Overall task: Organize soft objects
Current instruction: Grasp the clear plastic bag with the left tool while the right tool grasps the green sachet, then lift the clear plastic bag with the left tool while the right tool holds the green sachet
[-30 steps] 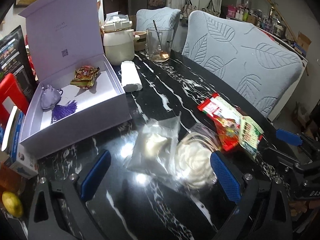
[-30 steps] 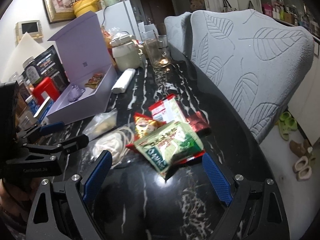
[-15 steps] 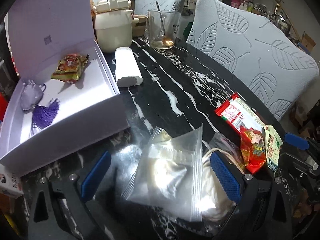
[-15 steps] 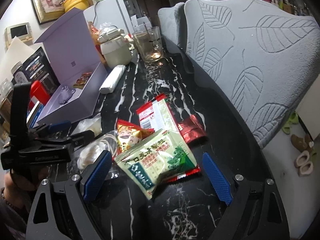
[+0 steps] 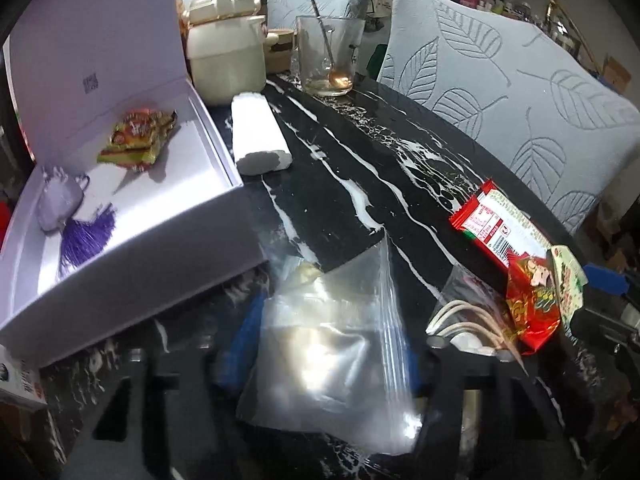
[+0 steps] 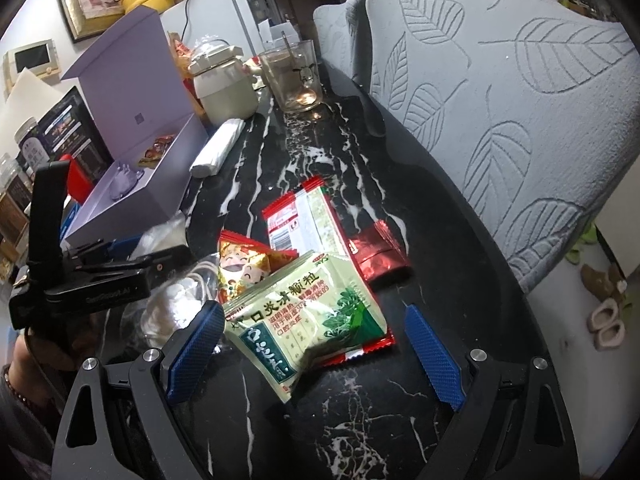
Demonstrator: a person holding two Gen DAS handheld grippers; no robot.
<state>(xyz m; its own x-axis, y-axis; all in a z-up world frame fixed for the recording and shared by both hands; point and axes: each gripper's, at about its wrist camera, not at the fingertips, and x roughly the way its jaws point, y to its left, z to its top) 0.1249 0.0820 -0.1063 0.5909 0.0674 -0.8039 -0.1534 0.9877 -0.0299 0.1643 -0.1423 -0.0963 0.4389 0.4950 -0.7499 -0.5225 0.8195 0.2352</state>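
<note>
The left gripper [image 5: 326,344] has just been closing, and its 2 blue pads now pinch the clear zip bag [image 5: 332,344] low over the black marble desk [image 5: 340,184], just in front of the open lilac box [image 5: 132,216]. The right gripper [image 6: 316,344] hangs wide open and holds nothing; the green sachet [image 6: 304,312] lies on the desk between its pads, overlapping the red snack packets [image 6: 308,220].
</note>
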